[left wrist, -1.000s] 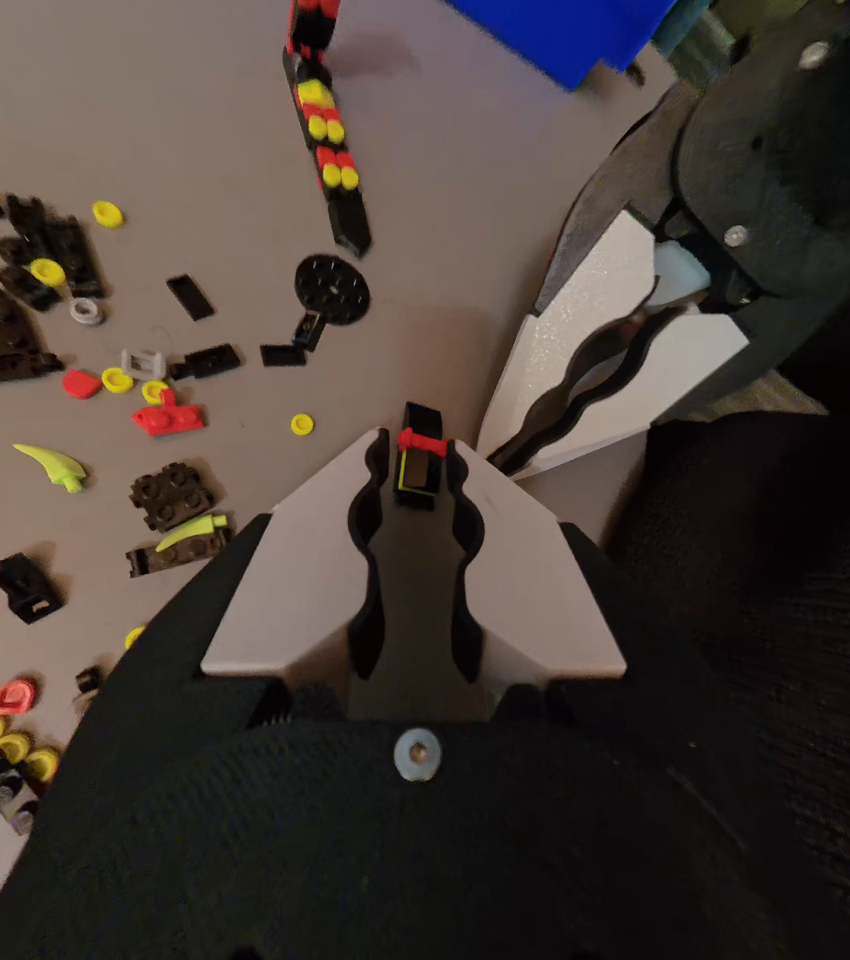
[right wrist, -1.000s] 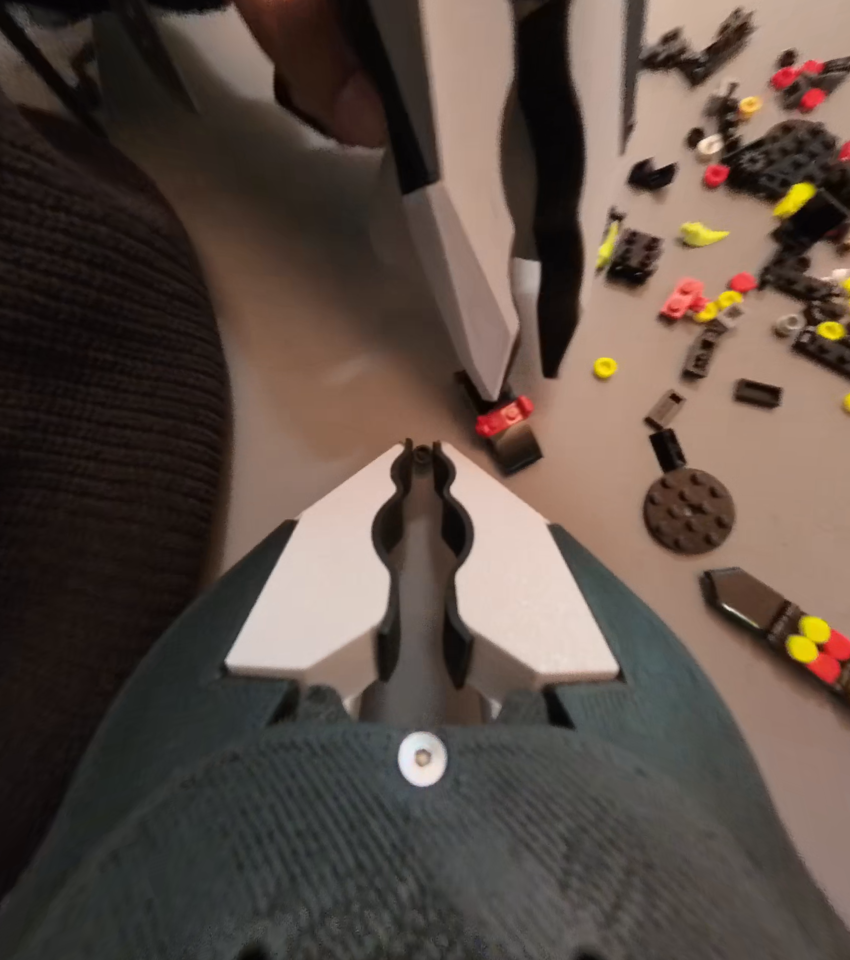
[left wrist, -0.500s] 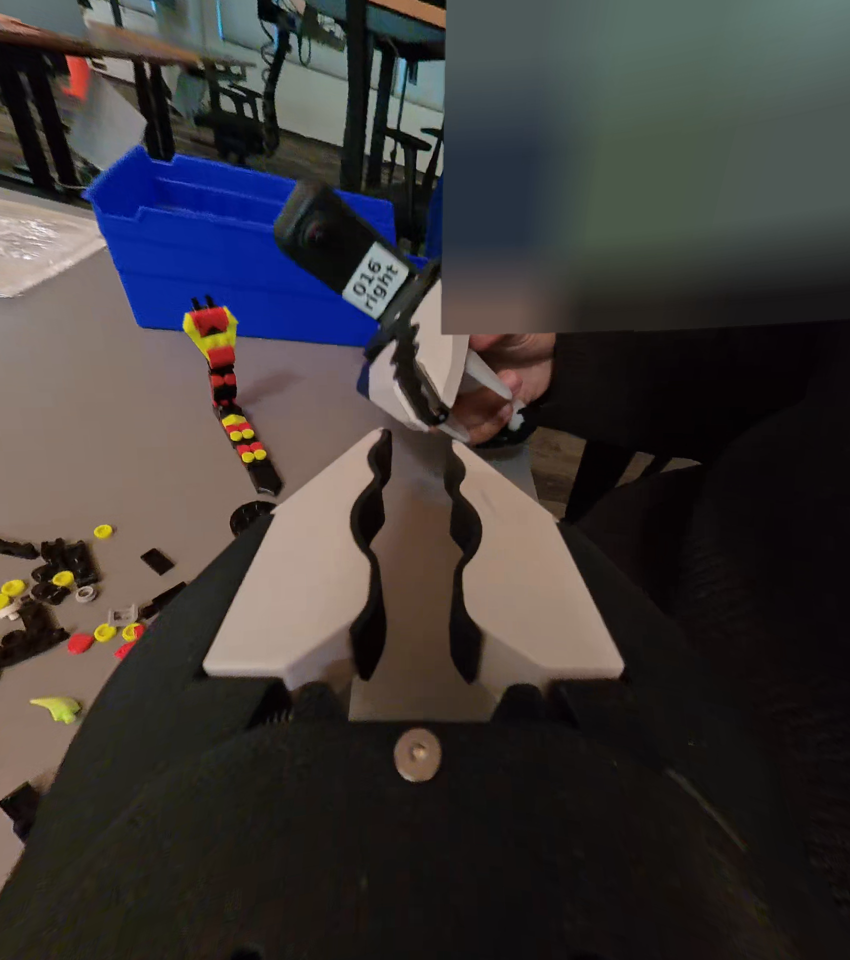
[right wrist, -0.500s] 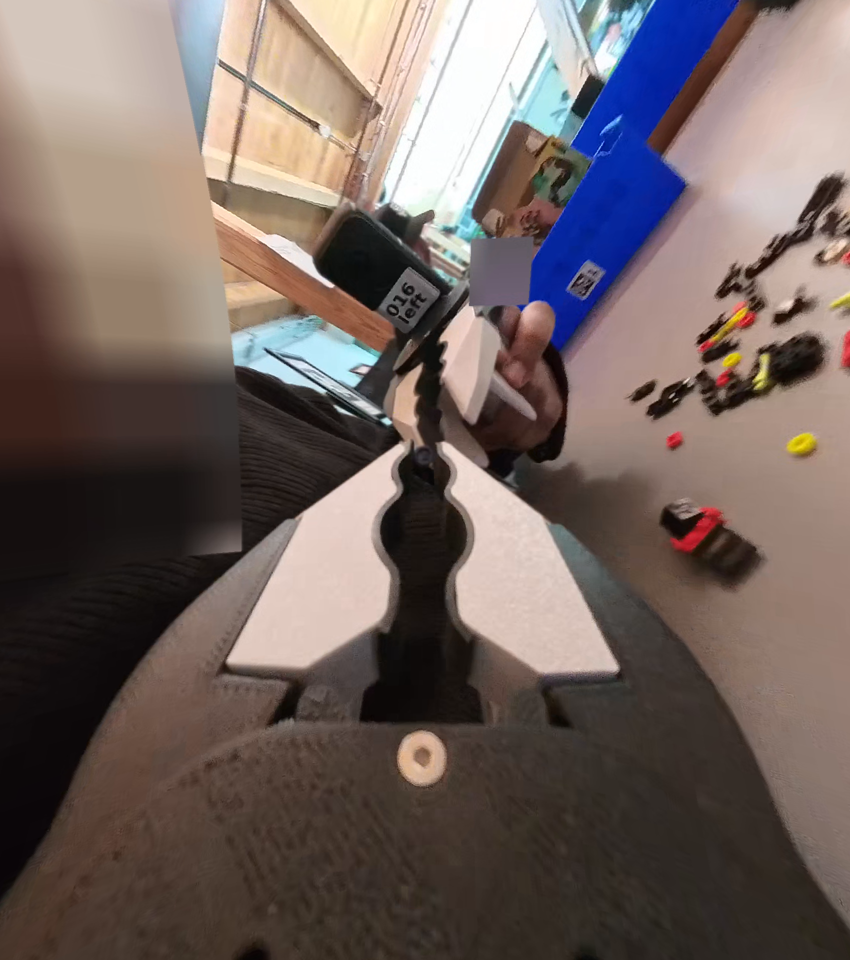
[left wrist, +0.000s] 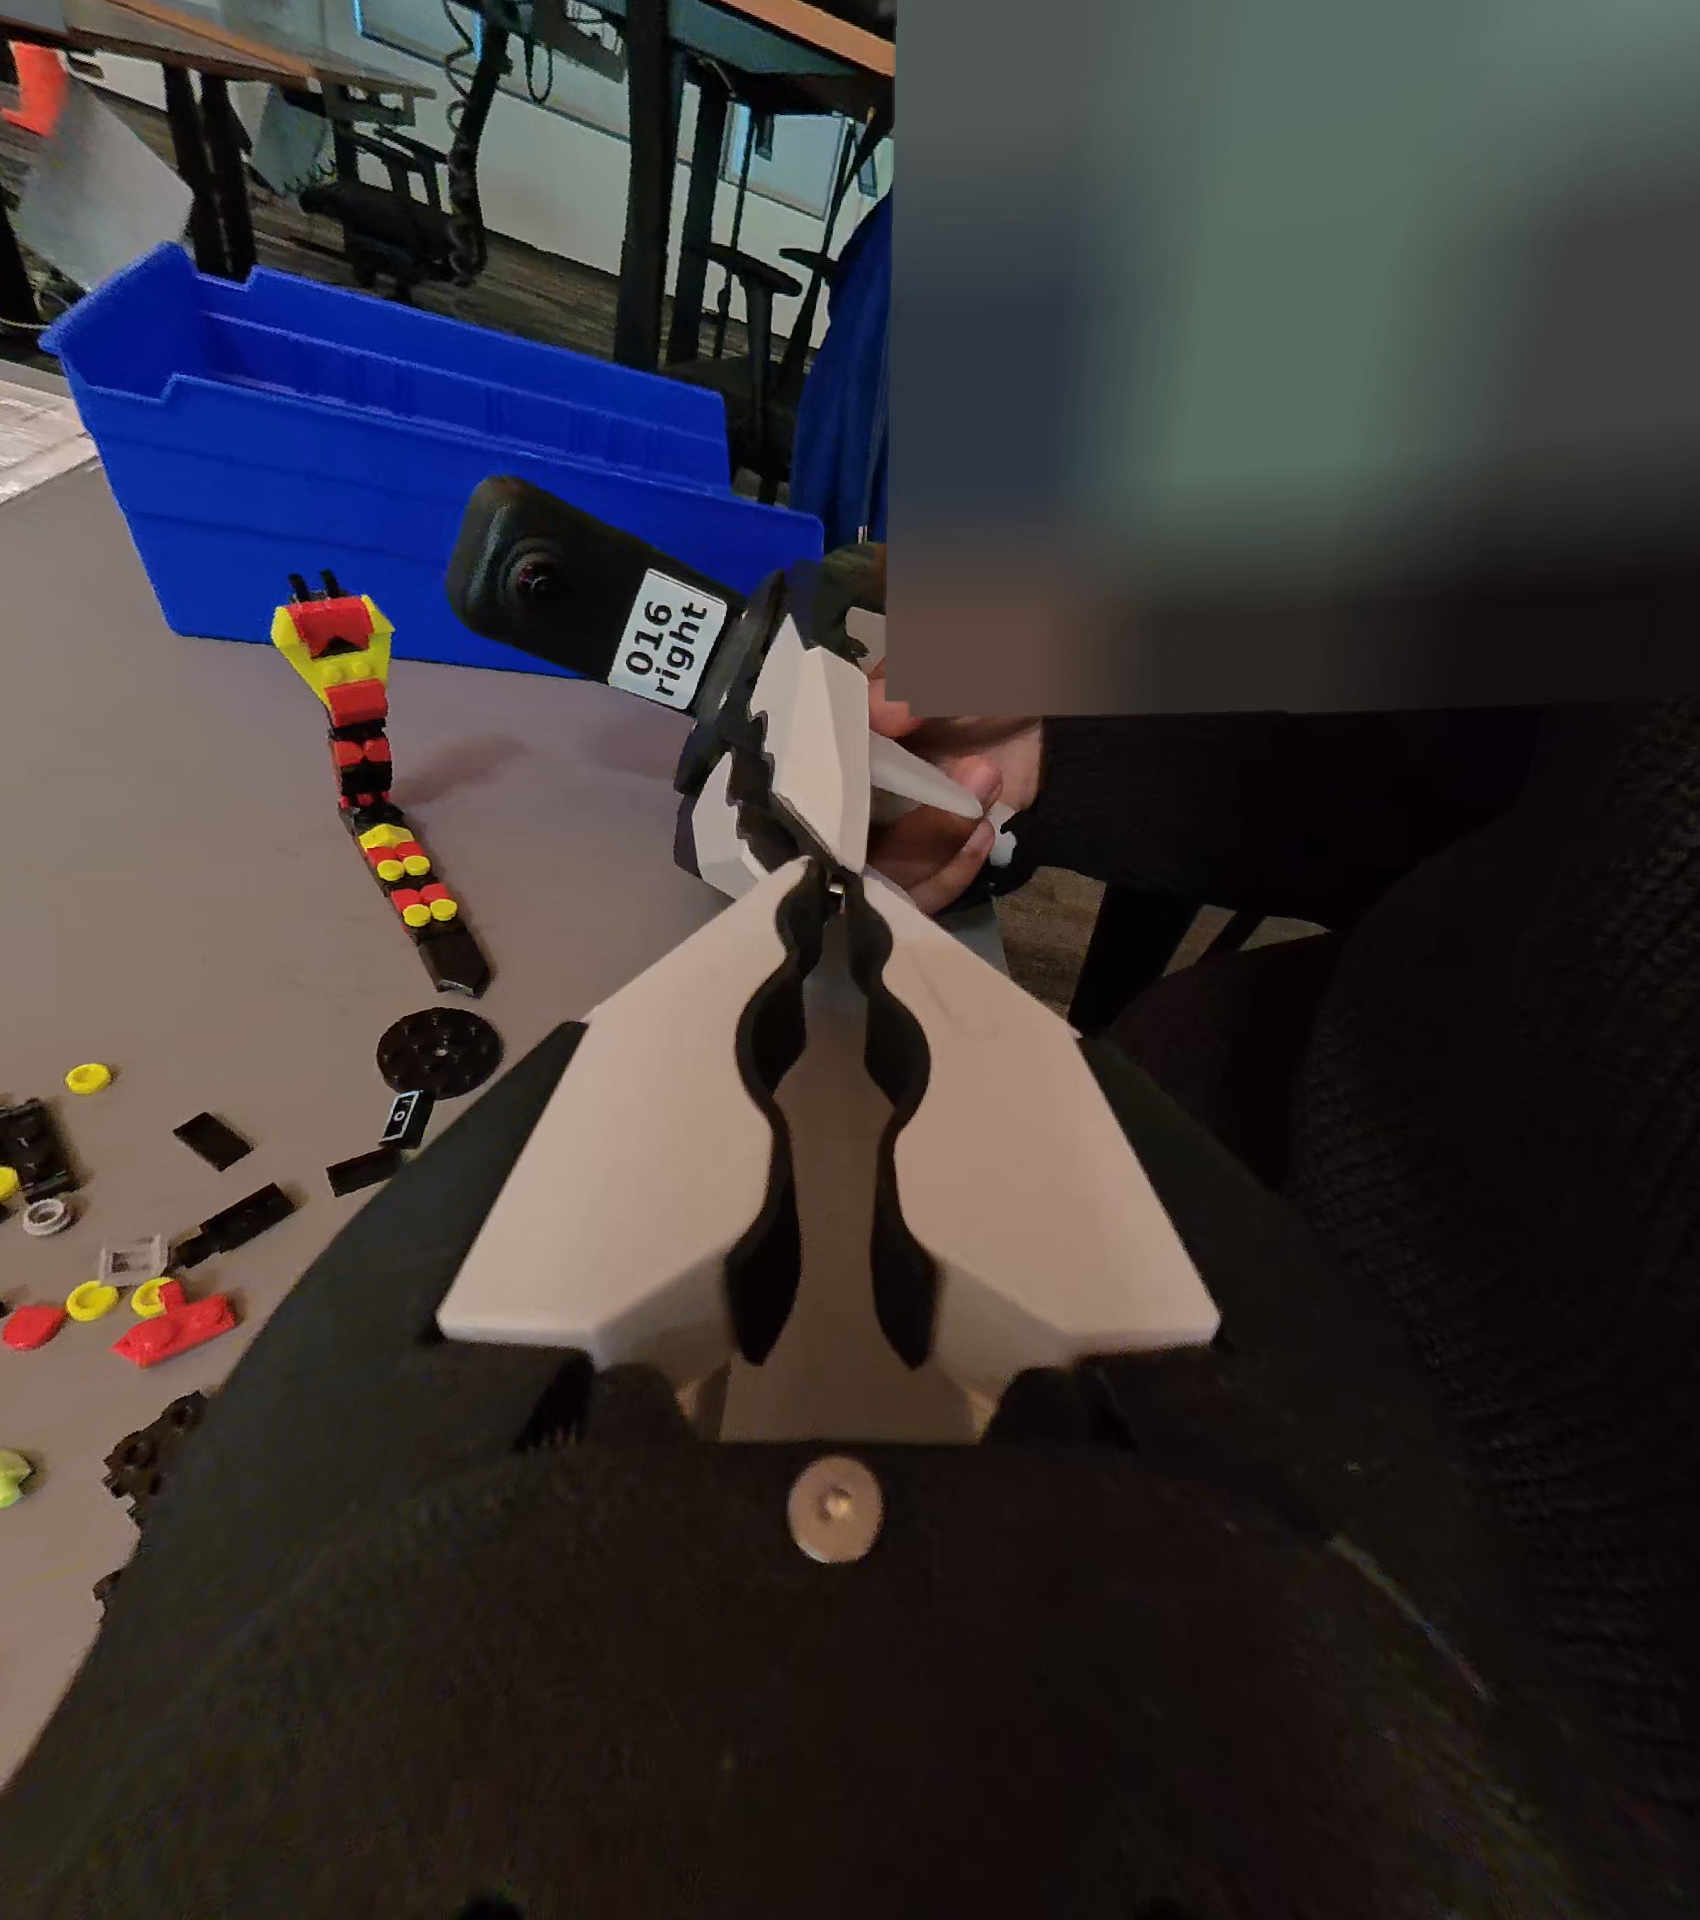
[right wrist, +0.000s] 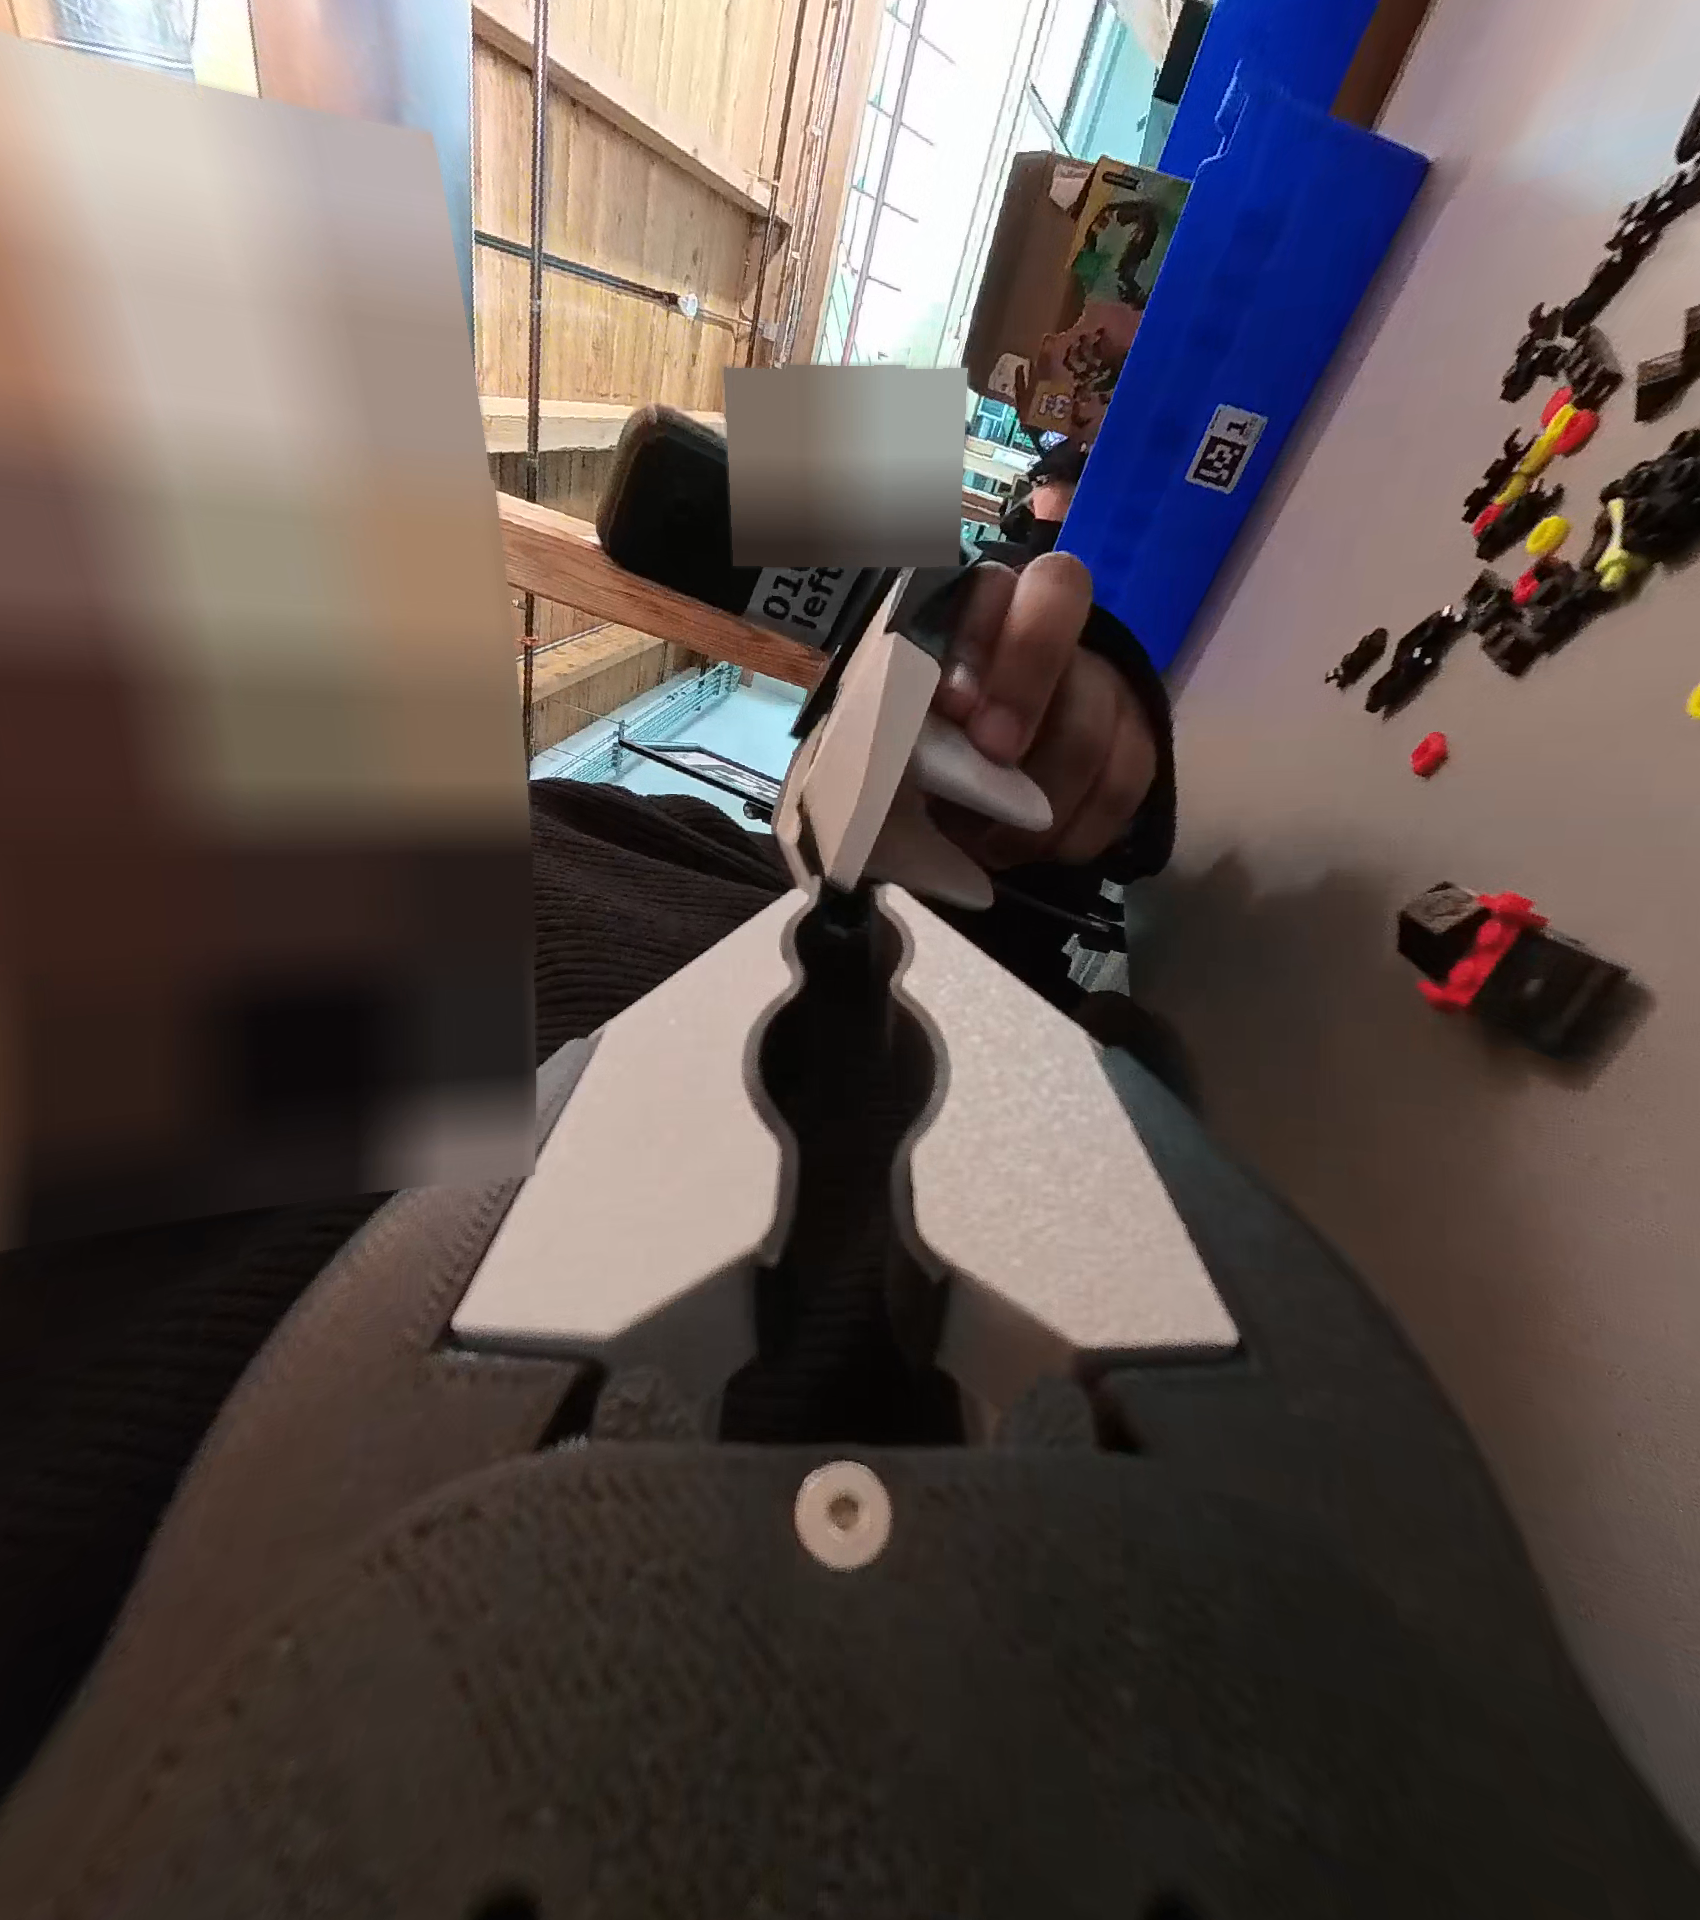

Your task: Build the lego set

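Note:
Both grippers are raised above the grey table (left wrist: 150, 831) and meet tip to tip. My right gripper (right wrist: 841, 912) is shut on a small dark grey piece (right wrist: 838, 914) at its very tips. My left gripper (left wrist: 830, 891) is closed down on the same small piece (left wrist: 838, 889); its jaws are almost together. The right gripper also shows in the left wrist view (left wrist: 773, 800), and the left gripper in the right wrist view (right wrist: 856, 769), each held by a hand. A small black-and-red assembly (right wrist: 1511, 961) lies on the table. A long red, yellow and black snake-like build (left wrist: 378, 810) lies farther off.
A blue bin (left wrist: 410, 447) stands behind the snake build and also shows in the right wrist view (right wrist: 1241, 364). A black round plate (left wrist: 438, 1051) and several loose black, yellow and red pieces (left wrist: 46, 1195) are scattered on the table. The person's dark sleeves are close by.
Both grippers rose from the table and tilted up. The left gripper let go of the black-and-red assembly, which stayed on the table, then closed from open onto the piece at the right gripper's tips.

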Demonstrator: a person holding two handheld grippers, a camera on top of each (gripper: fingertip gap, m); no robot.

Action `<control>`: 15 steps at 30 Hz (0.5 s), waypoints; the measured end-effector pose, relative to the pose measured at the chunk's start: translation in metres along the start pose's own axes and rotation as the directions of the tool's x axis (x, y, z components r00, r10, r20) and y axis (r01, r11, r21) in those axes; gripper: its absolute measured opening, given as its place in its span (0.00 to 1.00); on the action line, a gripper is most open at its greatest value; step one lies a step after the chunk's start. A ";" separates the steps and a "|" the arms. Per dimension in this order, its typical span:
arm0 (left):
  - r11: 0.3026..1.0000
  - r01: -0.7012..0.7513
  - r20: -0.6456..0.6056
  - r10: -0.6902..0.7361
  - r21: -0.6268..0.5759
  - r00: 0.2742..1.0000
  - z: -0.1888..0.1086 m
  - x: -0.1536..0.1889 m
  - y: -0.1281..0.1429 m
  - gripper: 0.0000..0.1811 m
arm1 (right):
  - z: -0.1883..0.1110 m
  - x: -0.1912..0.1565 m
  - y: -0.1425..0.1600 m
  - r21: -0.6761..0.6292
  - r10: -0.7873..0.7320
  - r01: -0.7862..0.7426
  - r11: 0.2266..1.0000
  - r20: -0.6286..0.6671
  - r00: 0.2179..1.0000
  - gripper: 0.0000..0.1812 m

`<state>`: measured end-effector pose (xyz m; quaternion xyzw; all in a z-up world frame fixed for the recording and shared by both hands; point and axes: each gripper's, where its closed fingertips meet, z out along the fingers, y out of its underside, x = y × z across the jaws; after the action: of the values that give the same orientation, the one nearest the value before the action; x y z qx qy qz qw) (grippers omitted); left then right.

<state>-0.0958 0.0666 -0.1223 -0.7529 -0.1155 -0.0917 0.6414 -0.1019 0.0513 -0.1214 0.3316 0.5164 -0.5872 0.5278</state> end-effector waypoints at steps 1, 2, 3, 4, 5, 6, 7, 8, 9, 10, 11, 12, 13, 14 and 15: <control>1.000 0.006 -0.004 -0.006 0.000 1.000 0.000 0.000 0.000 0.01 | 0.000 0.000 0.000 0.002 0.001 -0.001 1.000 0.001 1.000 0.03; 1.000 0.017 -0.008 -0.017 0.002 1.000 -0.001 0.000 0.000 0.01 | 0.000 0.000 0.000 0.005 0.003 -0.003 1.000 0.003 1.000 0.03; 1.000 0.030 -0.012 -0.030 0.006 0.999 -0.001 -0.001 -0.001 0.01 | 0.000 0.000 -0.001 0.008 0.002 -0.002 1.000 0.003 1.000 0.03; 0.999 0.046 -0.010 -0.046 0.010 0.999 -0.001 -0.002 -0.001 0.01 | 0.000 0.000 -0.002 0.015 -0.004 0.004 1.000 -0.001 1.000 0.03; 0.997 0.070 -0.003 -0.070 0.018 0.998 -0.001 -0.005 -0.002 0.01 | -0.002 0.001 -0.005 0.029 -0.020 0.020 0.999 -0.013 1.000 0.03; 0.994 0.105 0.003 -0.105 0.031 0.994 -0.002 -0.009 -0.003 0.01 | -0.004 0.001 -0.010 0.049 -0.050 0.051 0.998 -0.032 0.998 0.02; 0.987 0.156 0.005 -0.157 0.049 0.988 -0.004 -0.014 -0.005 0.01 | -0.008 -0.001 -0.016 0.076 -0.096 0.100 0.992 -0.049 0.994 0.00; 0.972 0.222 -0.007 -0.222 0.078 0.975 -0.006 -0.018 -0.008 0.01 | -0.012 -0.004 -0.022 0.103 -0.148 0.155 0.982 -0.071 0.986 0.00; 0.946 0.304 -0.033 -0.303 0.112 0.953 -0.009 -0.023 -0.012 0.01 | -0.017 -0.005 -0.029 0.123 -0.211 0.225 0.967 -0.119 0.970 0.00; 0.905 0.400 -0.073 -0.394 0.146 0.916 -0.012 -0.028 -0.016 0.01 | -0.020 -0.003 -0.034 0.122 -0.289 0.315 0.941 -0.193 0.938 0.00; 0.848 0.501 -0.131 -0.484 0.172 0.865 -0.016 -0.031 -0.019 0.01 | -0.023 -0.001 -0.037 0.088 -0.380 0.418 0.904 -0.281 0.881 0.00; 0.779 0.599 -0.195 -0.569 0.183 0.799 -0.018 -0.035 -0.021 0.01 | -0.024 0.002 -0.039 0.025 -0.484 0.530 0.848 -0.371 0.792 0.01; 0.706 0.684 -0.248 -0.640 0.184 0.727 -0.020 -0.039 -0.021 0.01 | -0.024 0.003 -0.041 -0.060 -0.593 0.639 0.766 -0.447 0.669 0.03; 0.638 0.749 -0.295 -0.691 0.181 0.660 -0.021 -0.042 -0.020 0.01 | -0.024 0.003 -0.043 -0.162 -0.694 0.732 0.661 -0.501 0.516 0.05; 0.573 0.801 -0.333 -0.732 0.170 0.594 -0.021 -0.045 -0.019 0.01 | -0.023 0.002 -0.044 -0.271 -0.771 0.793 0.546 -0.533 0.349 0.06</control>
<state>-0.1439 0.0463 -0.1140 -0.5033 -0.3710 -0.4279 0.6527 -0.1479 0.0684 -0.1182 0.2202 0.7375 -0.6382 -0.0144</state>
